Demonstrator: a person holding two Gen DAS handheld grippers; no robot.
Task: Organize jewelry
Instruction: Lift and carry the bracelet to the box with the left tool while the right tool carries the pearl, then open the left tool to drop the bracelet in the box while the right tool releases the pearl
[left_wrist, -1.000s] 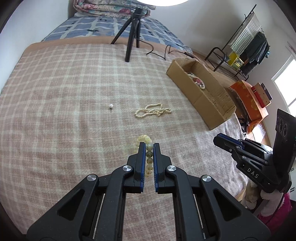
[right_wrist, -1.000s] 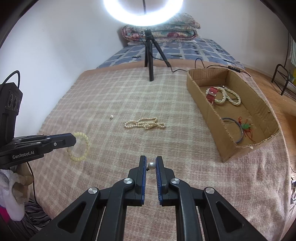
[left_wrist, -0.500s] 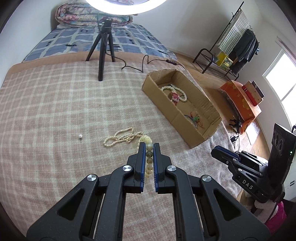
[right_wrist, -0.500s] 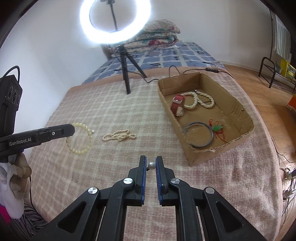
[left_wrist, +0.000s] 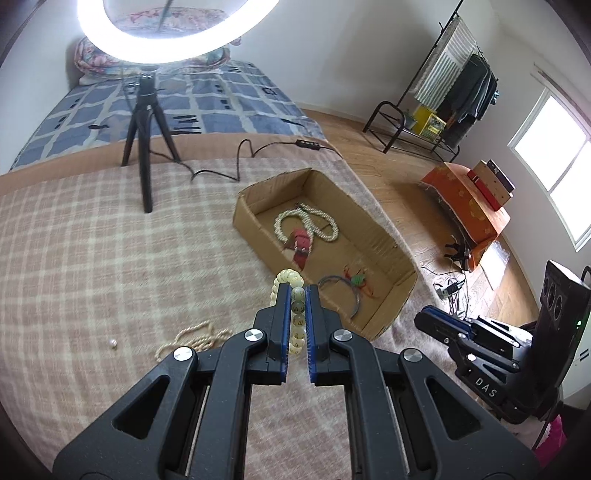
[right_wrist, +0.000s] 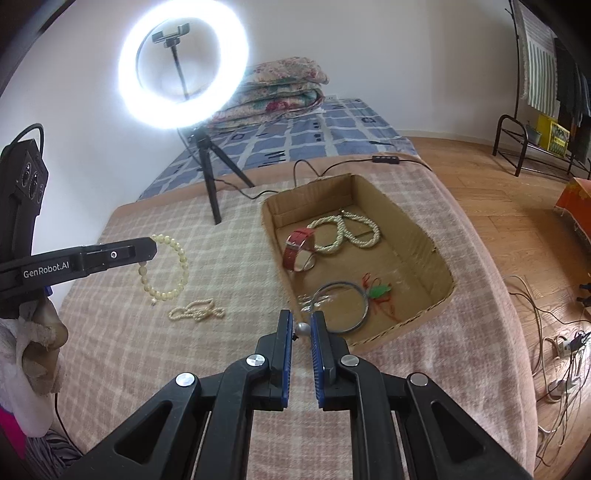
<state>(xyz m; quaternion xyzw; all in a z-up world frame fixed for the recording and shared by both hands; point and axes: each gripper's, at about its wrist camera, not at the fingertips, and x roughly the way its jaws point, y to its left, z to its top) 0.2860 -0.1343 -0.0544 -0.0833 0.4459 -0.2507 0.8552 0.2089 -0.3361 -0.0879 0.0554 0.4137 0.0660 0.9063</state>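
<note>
In cardboard box (right_wrist: 439, 258): pearl necklace (right_wrist: 347, 232), red watch (right_wrist: 297, 247), hoop (right_wrist: 341, 304). Left gripper (left_wrist: 296, 295) clamps bead bracelet (left_wrist: 290, 277); right gripper (right_wrist: 301, 325) pinches pearl earring (right_wrist: 303, 328). On blanket (right_wrist: 122, 332): pearl strand (right_wrist: 197, 312), loose pearl (left_wrist: 113, 343).

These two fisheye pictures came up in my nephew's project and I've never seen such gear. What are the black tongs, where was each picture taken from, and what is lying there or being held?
No robot here: a person holds one pair of hand tongs in each hand, and each has a camera looking forward along its two fingers. One picture comes from the left tongs, the other from the right tongs; each pair also shows at the edge of the other's view.

The left tongs are shut on a pale bead bracelet, lifted above the checked blanket. The right tongs pinch a small pearl-like bead.

On the blanket lie a pearl necklace, one tiny loose bead, a ring light on a tripod, and a cardboard box. The box holds another pearl necklace, a red watch, a metal hoop and a red-and-green trinket.
</note>
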